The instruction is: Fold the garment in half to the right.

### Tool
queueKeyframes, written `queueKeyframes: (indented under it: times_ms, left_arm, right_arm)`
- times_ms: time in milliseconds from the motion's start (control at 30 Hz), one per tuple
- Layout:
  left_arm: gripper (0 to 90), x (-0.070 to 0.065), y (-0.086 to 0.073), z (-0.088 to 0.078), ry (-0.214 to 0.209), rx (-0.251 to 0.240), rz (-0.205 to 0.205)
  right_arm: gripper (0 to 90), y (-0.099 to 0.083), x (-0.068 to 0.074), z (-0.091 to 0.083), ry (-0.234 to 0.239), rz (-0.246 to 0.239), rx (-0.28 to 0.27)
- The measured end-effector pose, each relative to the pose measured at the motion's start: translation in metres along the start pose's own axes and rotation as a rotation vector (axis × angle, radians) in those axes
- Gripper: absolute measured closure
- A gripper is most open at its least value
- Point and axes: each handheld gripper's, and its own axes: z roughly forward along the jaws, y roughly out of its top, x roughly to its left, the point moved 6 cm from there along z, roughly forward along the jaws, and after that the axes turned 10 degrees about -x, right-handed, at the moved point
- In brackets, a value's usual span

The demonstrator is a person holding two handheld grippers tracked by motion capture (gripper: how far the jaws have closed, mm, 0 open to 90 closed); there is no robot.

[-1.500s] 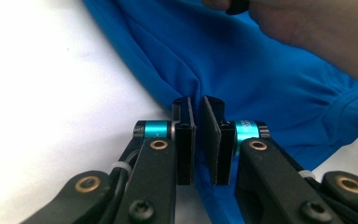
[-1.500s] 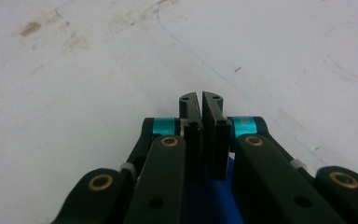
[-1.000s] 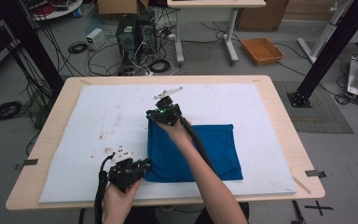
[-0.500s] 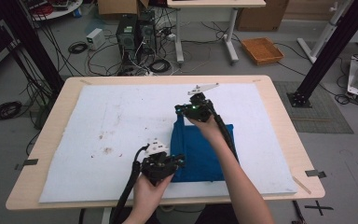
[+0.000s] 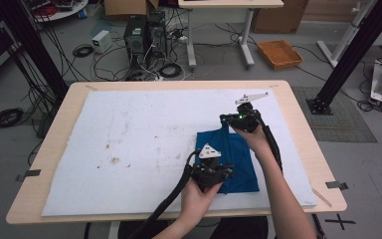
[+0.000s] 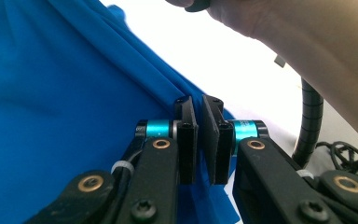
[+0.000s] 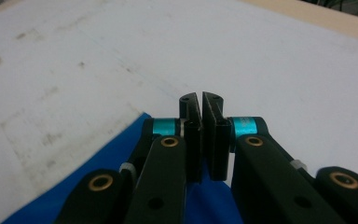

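We pinch the blue cloth (image 5: 236, 159) at two corners, left gripper (image 5: 213, 172) clamped on its near edge and right gripper (image 5: 238, 119) on its far edge, so it lies right of centre, long axis running near to far between us.

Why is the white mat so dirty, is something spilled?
Brownish stains speckle the white mat left of the blue cloth. They look like dried marks, not a fresh spill. Nothing else looks odd.
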Motion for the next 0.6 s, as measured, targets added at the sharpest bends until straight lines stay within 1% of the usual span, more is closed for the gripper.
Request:
queueKeyframes:
  times_ms: [33,67,100,133,200,267,400,433,467,533,567,600]
  left_arm:
    - [84.2,-0.002,-0.001,0.005,-0.005,0.0,-0.004]
    - [84.2,-0.003,-0.002,0.009,-0.008,0.004,-0.005]
    - [84.2,-0.005,-0.002,0.013,-0.01,0.007,-0.005]
    - [84.2,-0.006,-0.003,0.016,-0.01,0.008,-0.001]
    - [84.2,-0.008,-0.004,0.023,-0.013,0.015,-0.003]
    - [84.2,-0.01,-0.005,0.028,-0.017,0.018,0.001]
    - [84.0,-0.013,-0.006,0.037,-0.021,0.026,0.007]
    - [83.5,-0.014,-0.007,0.04,-0.03,0.029,0.004]
    - [81.9,-0.015,-0.008,0.042,-0.047,0.037,0.0]
    - [75.2,-0.02,-0.01,0.045,-0.094,0.043,-0.009]
    - [70.3,-0.022,-0.011,0.047,-0.098,0.041,0.002]
    - [68.1,-0.024,-0.012,0.047,-0.104,0.035,0.015]
  right_arm:
    - [87.4,-0.003,-0.005,-0.002,-0.008,-0.002,0.007]
    - [87.5,-0.007,-0.009,-0.005,-0.013,0.007,0.016]
    - [87.4,-0.01,-0.014,-0.007,-0.023,0.002,0.03]
    - [87.4,-0.013,-0.017,-0.009,-0.032,0.0,0.035]
    - [87.4,-0.018,-0.024,-0.013,-0.042,0.014,0.036]
    - [87.5,-0.023,-0.03,-0.016,-0.052,0.008,0.042]
    - [87.5,-0.033,-0.041,-0.019,-0.08,0.011,0.067]
    - [87.5,-0.035,-0.043,-0.02,-0.087,0.01,0.07]
    - [87.4,-0.037,-0.045,-0.02,-0.094,0.003,0.069]
    - [86.8,-0.04,-0.048,-0.021,-0.121,-0.005,0.079]
    - [84.9,-0.04,-0.049,-0.021,-0.136,-0.004,0.086]
    - [83.6,-0.041,-0.05,-0.022,-0.156,-0.008,0.089]
